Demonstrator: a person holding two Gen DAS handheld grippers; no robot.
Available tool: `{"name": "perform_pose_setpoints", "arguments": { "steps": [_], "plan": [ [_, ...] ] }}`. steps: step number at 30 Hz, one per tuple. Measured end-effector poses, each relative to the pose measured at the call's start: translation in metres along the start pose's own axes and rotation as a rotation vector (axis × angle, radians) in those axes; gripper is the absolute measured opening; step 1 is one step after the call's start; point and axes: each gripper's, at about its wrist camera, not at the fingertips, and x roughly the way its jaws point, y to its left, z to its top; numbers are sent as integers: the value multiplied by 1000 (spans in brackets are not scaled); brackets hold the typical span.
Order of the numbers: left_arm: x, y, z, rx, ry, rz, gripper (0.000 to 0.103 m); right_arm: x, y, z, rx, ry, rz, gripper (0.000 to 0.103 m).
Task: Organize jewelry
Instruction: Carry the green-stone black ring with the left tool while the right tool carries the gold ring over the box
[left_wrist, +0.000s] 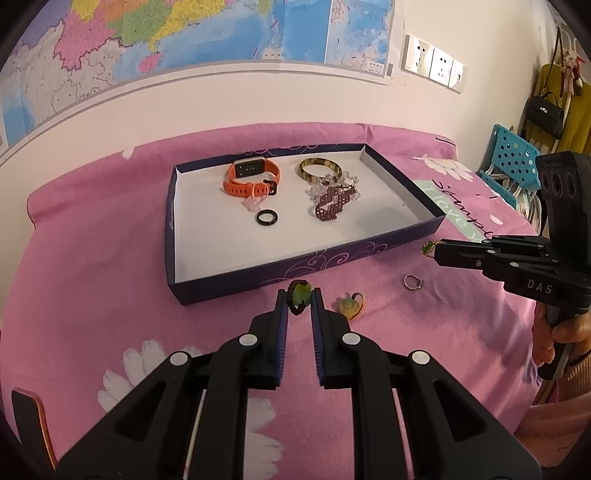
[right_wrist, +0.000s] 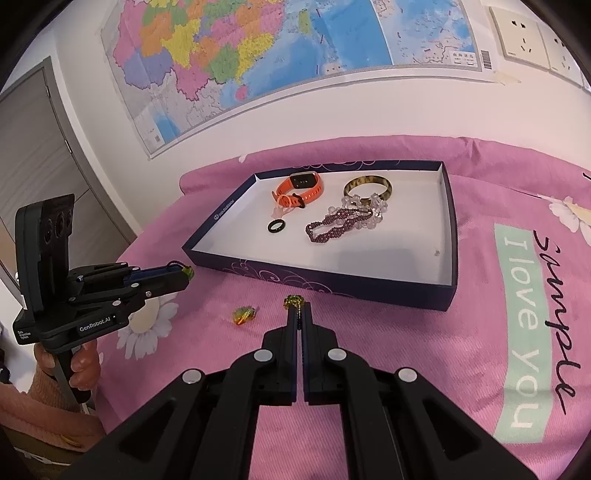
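Note:
A shallow dark-blue tray (left_wrist: 258, 275) (right_wrist: 332, 282) with a white floor lies on the pink cloth. In it are an orange watch (left_wrist: 251, 177) (right_wrist: 301, 190), a black ring (left_wrist: 266, 217) (right_wrist: 276, 226), a gold-brown bangle (left_wrist: 319, 168) (right_wrist: 365, 186), a clear bead bracelet (right_wrist: 369, 206) and a purple bead bracelet (left_wrist: 332, 203) (right_wrist: 336, 225). My left gripper (left_wrist: 299, 301) (right_wrist: 186, 273) is shut on a green pendant (left_wrist: 300, 293) with a black cord. My right gripper (right_wrist: 298, 308) (left_wrist: 430, 251) is shut on a small green-and-gold pendant (right_wrist: 293, 301) (left_wrist: 427, 247), just before the tray's front wall.
On the cloth before the tray lie a yellow-green pendant (left_wrist: 349, 304) (right_wrist: 243, 314) and a silver ring (left_wrist: 412, 282). A map hangs on the wall behind. A blue perforated stool (left_wrist: 511, 162) and hanging bags stand at the far right.

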Motion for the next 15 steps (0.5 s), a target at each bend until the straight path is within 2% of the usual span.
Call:
{"name": "perform_pose_setpoints", "arguments": {
  "steps": [15],
  "plan": [
    [-2,0,14,12,-28,17,13,1,-1,12,-9,-24,8,1]
  ]
}}
